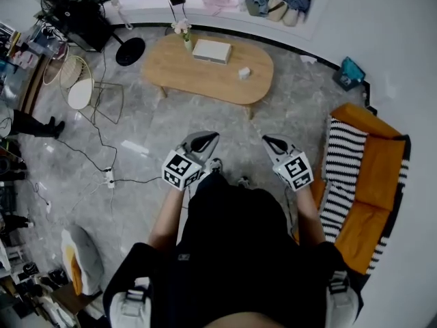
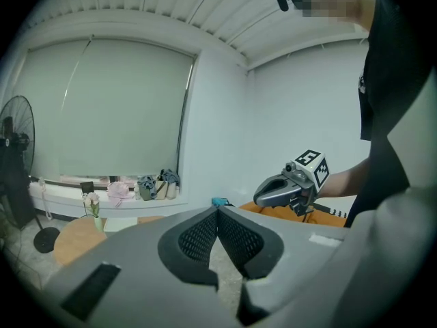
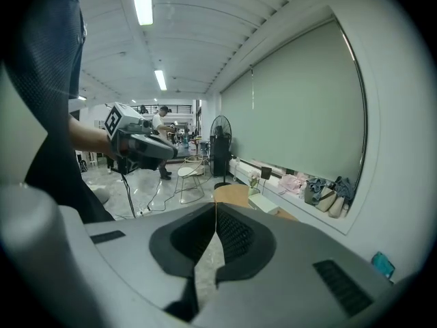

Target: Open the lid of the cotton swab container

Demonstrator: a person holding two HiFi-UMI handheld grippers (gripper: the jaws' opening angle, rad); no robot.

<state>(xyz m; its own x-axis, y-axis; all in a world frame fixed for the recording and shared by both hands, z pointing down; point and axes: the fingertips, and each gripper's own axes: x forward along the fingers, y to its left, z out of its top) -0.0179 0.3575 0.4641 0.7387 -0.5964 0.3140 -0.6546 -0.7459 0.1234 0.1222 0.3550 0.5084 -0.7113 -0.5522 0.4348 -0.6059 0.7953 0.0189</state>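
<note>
A small white container [image 1: 244,73] sits near the right end of an oval wooden table [image 1: 205,74], well ahead of me across the floor. My left gripper [image 1: 209,137] and right gripper [image 1: 267,139] are held side by side at waist height, pointing toward the table and far short of it. In the left gripper view the jaws [image 2: 218,210] meet tip to tip with nothing between them, and the right gripper [image 2: 258,198] shows beside them. The right gripper [image 3: 216,207] is likewise shut and empty, with the left gripper [image 3: 173,153] at its left.
The table also carries a flat white box [image 1: 212,50] and a vase of flowers [image 1: 183,30]. A black fan [image 1: 75,9] and a wire chair [image 1: 80,84] stand at the left. An orange sofa with a striped blanket [image 1: 372,176] is on the right. Cables and a power strip [image 1: 109,178] lie on the floor.
</note>
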